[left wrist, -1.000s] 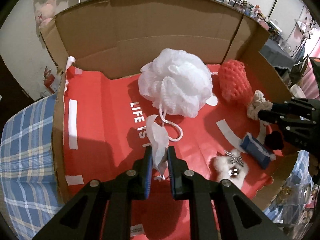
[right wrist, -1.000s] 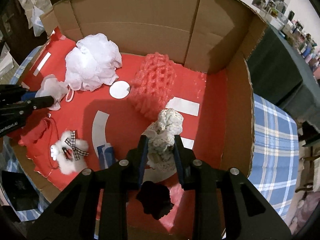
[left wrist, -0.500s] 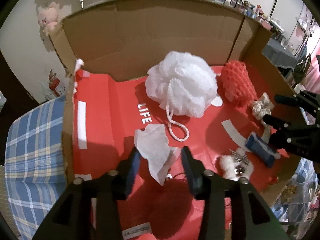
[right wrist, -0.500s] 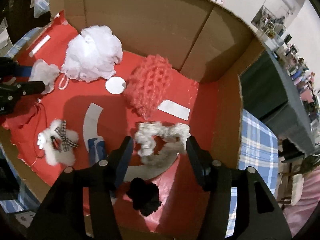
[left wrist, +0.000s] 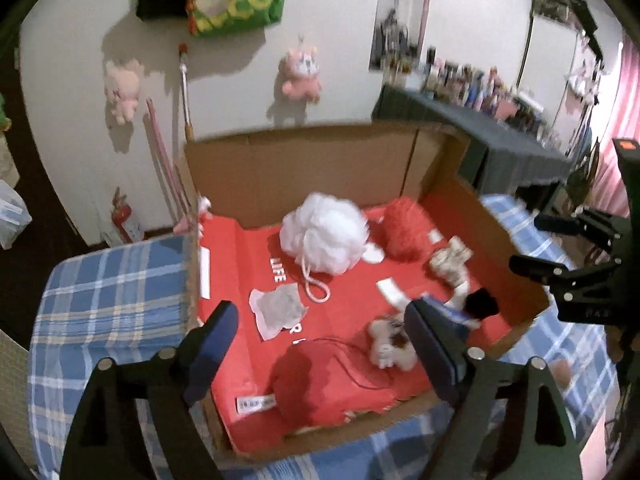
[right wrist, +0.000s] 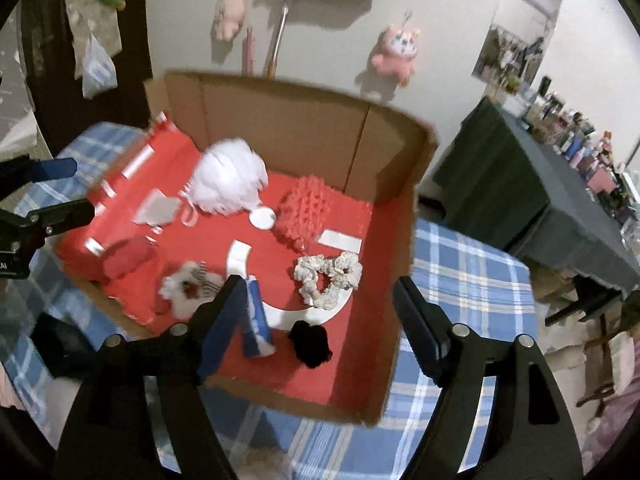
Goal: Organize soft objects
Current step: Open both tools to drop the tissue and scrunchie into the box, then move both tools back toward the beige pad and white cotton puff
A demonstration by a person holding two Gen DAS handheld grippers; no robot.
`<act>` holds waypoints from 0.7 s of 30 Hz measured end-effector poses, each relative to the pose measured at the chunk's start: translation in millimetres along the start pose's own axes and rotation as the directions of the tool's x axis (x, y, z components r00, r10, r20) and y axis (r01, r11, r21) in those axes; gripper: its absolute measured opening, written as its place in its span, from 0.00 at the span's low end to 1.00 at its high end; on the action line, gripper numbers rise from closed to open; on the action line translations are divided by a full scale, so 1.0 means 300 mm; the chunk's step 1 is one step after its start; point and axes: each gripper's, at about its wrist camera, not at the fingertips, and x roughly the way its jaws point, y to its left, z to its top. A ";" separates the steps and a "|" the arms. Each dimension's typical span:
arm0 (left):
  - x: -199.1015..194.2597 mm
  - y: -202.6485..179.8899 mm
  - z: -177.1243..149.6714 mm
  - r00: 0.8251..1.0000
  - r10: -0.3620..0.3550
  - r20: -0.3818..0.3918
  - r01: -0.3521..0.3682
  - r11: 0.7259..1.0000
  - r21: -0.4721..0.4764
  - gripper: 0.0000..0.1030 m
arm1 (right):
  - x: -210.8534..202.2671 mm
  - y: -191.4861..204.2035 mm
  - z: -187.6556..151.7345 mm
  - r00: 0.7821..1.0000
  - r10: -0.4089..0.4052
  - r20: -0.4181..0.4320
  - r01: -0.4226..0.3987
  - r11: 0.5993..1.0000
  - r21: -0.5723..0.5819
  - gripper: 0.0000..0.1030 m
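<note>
- Blue plaid cloth [right wrist: 460, 264] covers the surface under our open cardboard box [right wrist: 280, 116], and pink plush toys [left wrist: 301, 74] hang on the white wall behind it.
- Red printed paper [left wrist: 340, 308] lines the box floor, and every soft item we see lies on it.
- At the back sits a white mesh bath pouf [left wrist: 324, 236] with its cord loop trailing forward; just beside it, to the right, is a red netted sponge [right wrist: 306, 210].
- A crumpled white tissue [left wrist: 278, 308] lies flat in front of the pouf, apart from our tools.
- A cream crocheted scrunchie [right wrist: 328, 278] rests near the right wall, with a black pompom [right wrist: 312, 344] in front of it.
- A blue-and-white packet [right wrist: 256, 326] stands tilted beside a white fluffy toy with a checked bow [right wrist: 188, 286].
- A red cloth bundle [left wrist: 308, 380] sits at the near left corner.
- Our left gripper [left wrist: 320, 332] hangs above the near edge of the box, jaws spread wide and holding nothing.
- Our right gripper [right wrist: 316, 312] is likewise spread wide and empty, above the box.
</note>
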 end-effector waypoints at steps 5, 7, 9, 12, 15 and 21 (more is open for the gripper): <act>-0.188 -0.054 -0.022 0.991 -0.006 0.135 0.006 1.000 -0.002 0.94 | -0.185 0.008 -0.051 0.992 0.017 0.122 -0.022 0.999 0.034 0.78; -0.264 -0.078 -0.043 0.981 -0.008 0.192 0.008 1.000 0.001 0.96 | -0.259 0.018 -0.075 0.984 0.019 0.179 -0.027 0.999 0.038 0.79; -0.344 -0.107 -0.069 0.969 -0.005 0.247 0.002 1.000 0.013 0.97 | -0.333 0.030 -0.107 0.973 0.016 0.230 -0.027 0.999 0.046 0.79; -0.427 -0.152 -0.118 0.955 -0.031 0.294 0.023 0.999 0.030 1.00 | -0.436 0.055 -0.161 0.952 0.020 0.305 -0.036 0.998 0.047 0.79; -0.492 -0.182 -0.166 0.946 -0.045 0.320 0.041 0.999 0.022 1.00 | -0.518 0.080 -0.221 0.930 0.014 0.366 -0.036 0.998 0.053 0.86; -0.595 -0.240 -0.284 0.922 -0.049 0.383 0.050 0.999 0.009 1.00 | -0.634 0.137 -0.358 0.888 0.003 0.459 -0.038 0.997 0.068 0.88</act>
